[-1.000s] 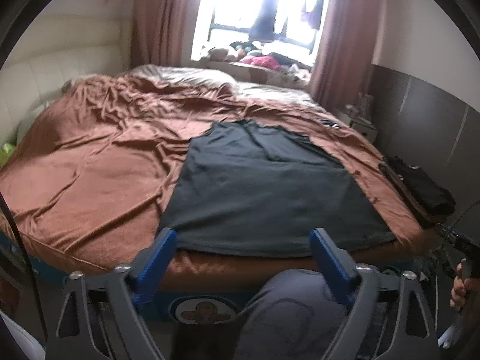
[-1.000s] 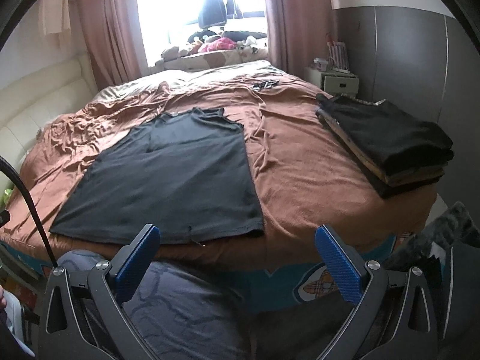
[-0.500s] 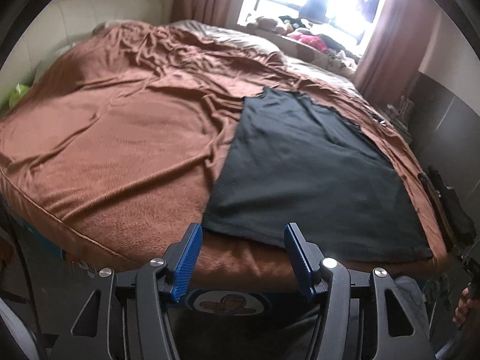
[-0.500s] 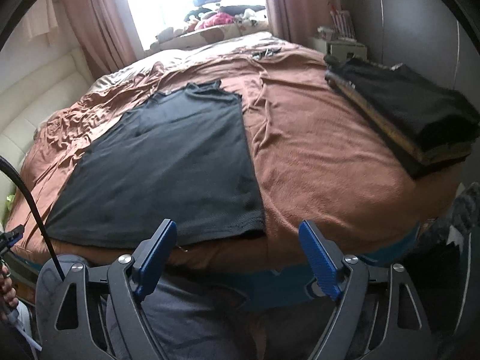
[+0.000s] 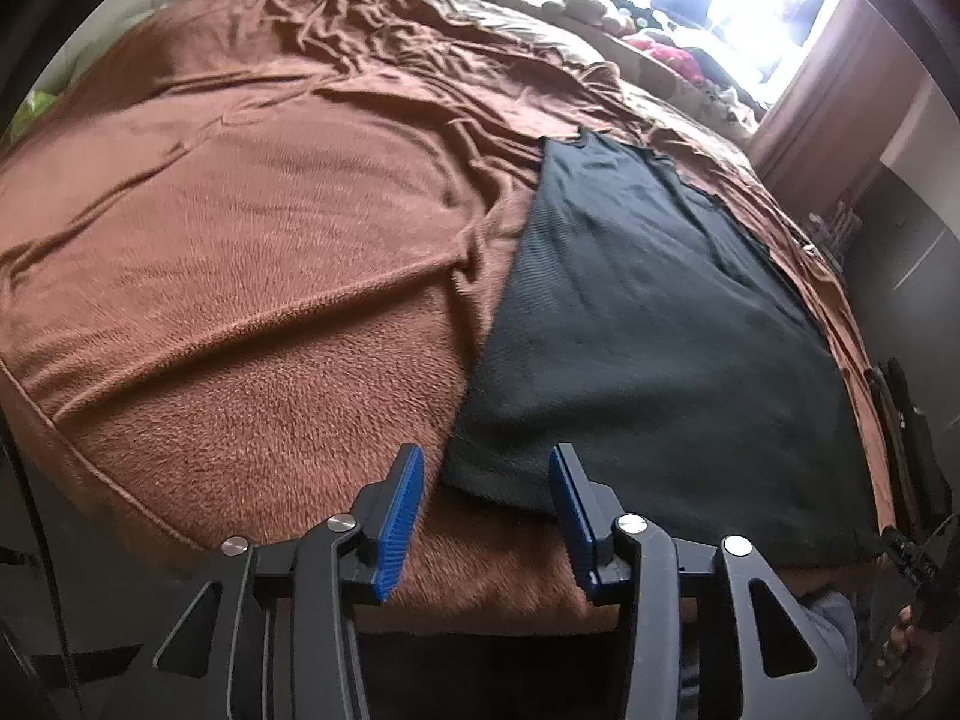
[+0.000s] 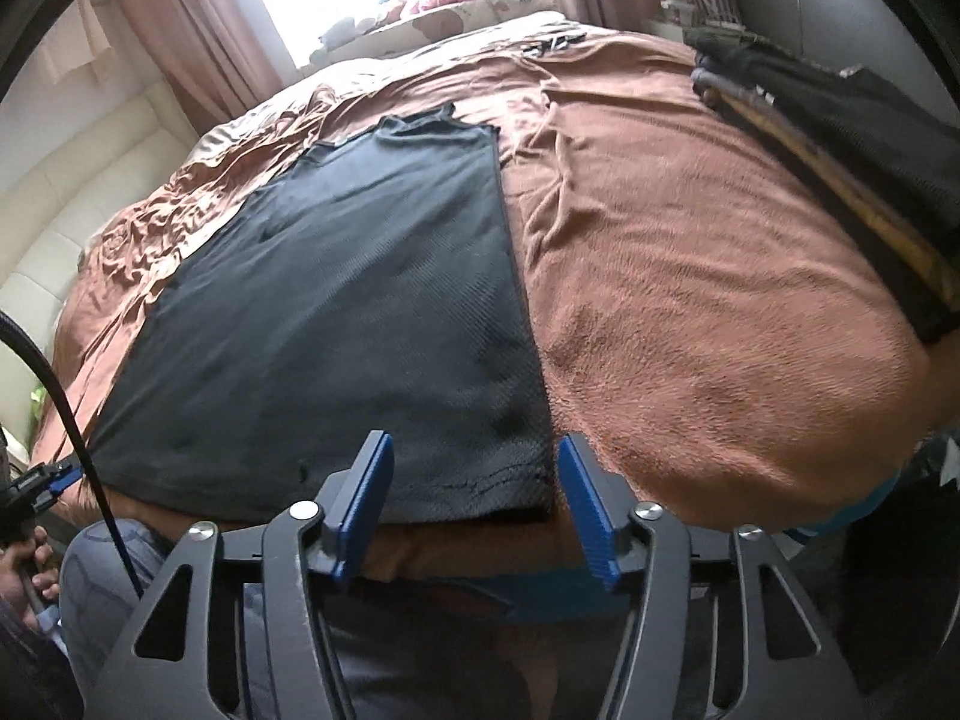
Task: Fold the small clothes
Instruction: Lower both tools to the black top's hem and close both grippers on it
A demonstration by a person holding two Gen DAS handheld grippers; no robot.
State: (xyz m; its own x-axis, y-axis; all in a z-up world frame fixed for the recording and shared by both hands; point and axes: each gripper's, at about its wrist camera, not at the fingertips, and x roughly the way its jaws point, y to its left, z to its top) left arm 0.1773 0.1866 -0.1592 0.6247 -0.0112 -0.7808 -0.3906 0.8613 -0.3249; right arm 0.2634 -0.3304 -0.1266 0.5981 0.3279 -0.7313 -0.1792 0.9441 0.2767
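Both claws, left claw (image 5: 486, 468) and right claw (image 6: 474, 459), had just been closing yet stood released, each framing a hem corner of the dark top (image 6: 360, 312) near the bed (image 6: 690, 300) edge.

Both wrist cams sit low at the bed's (image 5: 252, 276) foot edge, angled down, close; left covers the dark top's (image 5: 648, 324) left hem corner, right the right; they share the top (image 6: 360, 300).
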